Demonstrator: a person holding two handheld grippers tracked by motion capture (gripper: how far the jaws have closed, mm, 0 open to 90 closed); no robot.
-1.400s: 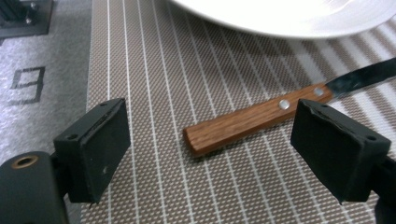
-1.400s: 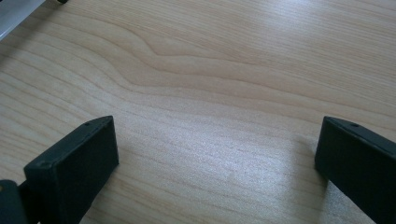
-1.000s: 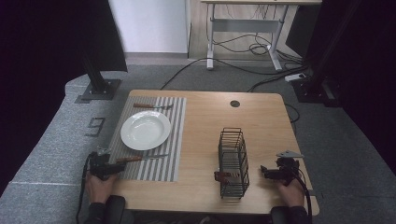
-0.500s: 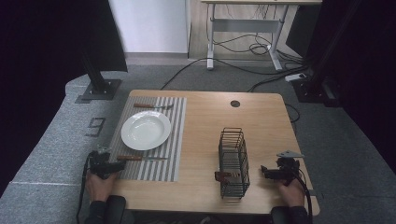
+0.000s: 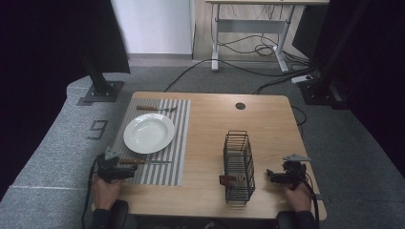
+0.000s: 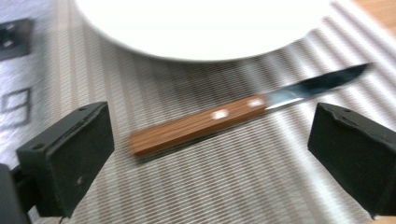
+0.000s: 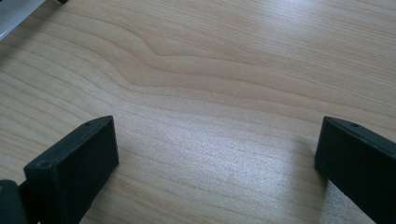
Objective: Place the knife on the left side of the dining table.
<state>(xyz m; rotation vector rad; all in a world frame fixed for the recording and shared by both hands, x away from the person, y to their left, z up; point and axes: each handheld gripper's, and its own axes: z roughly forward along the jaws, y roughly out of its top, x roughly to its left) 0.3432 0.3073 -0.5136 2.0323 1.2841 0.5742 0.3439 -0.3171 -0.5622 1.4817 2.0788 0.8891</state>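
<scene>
Seen from above, a wooden-handled steel knife [image 5: 143, 162] lies flat on a grey striped placemat [image 5: 179, 143], just below a round white plate [image 5: 149, 132] at left of centre, as a place setting wants; the left gripper [image 5: 125, 168], lower left, has just been opening its jaws, which stand apart with the knife between them, unpressed; the right gripper [image 5: 273, 176], lower right, rests with jaws apart over bare wooden table [image 5: 267, 124], beside a black wire cutlery basket [image 5: 238, 164].
</scene>
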